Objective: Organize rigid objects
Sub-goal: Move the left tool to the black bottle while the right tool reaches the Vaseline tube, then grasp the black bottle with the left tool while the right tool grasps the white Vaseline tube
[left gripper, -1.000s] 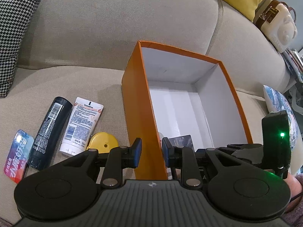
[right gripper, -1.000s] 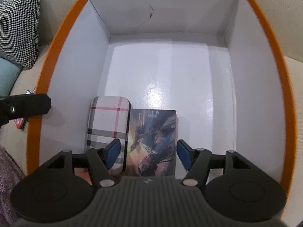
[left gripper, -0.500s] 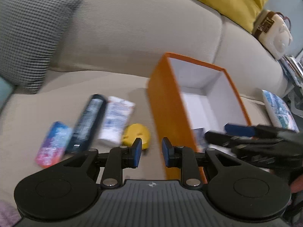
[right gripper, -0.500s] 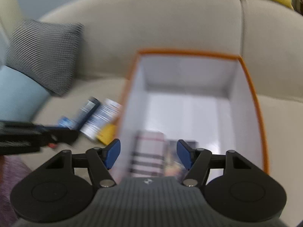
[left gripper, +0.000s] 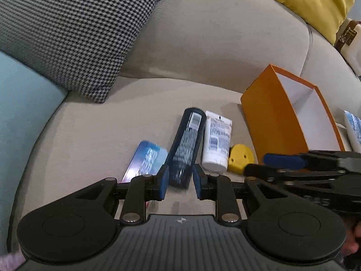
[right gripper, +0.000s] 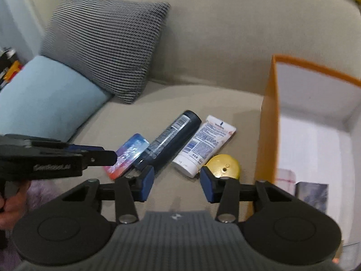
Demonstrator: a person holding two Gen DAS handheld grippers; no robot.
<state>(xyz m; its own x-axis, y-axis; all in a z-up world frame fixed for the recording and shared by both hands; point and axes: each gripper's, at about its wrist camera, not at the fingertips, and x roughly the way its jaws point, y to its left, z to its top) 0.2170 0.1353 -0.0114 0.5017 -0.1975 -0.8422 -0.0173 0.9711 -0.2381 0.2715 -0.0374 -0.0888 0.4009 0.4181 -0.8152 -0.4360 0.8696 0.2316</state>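
On the beige sofa seat lie a dark tube [left gripper: 186, 145] [right gripper: 171, 139], a white tube [left gripper: 216, 142] [right gripper: 204, 143], a yellow round case [left gripper: 239, 158] [right gripper: 223, 166] and a colourful flat packet [left gripper: 145, 161] [right gripper: 128, 154]. The orange box [left gripper: 270, 117] [right gripper: 267, 126] stands to their right; a plaid case [right gripper: 285, 176] and a picture card box [right gripper: 312, 195] lie inside. My left gripper [left gripper: 179, 184] is open and empty, hovering near the dark tube's near end. My right gripper [right gripper: 177, 186] is open and empty above the seat, in front of the white tube.
A houndstooth cushion [left gripper: 67, 29] [right gripper: 106, 45] and a light blue cushion [right gripper: 45, 99] lean at the left. A yellow cushion [left gripper: 313, 2] sits on the sofa back at the right. A patterned item [left gripper: 353, 126] lies right of the box.
Both grippers have swung left, away from the box, and now face the items on the seat. The right gripper has come out of the box, leaving the picture card box inside.
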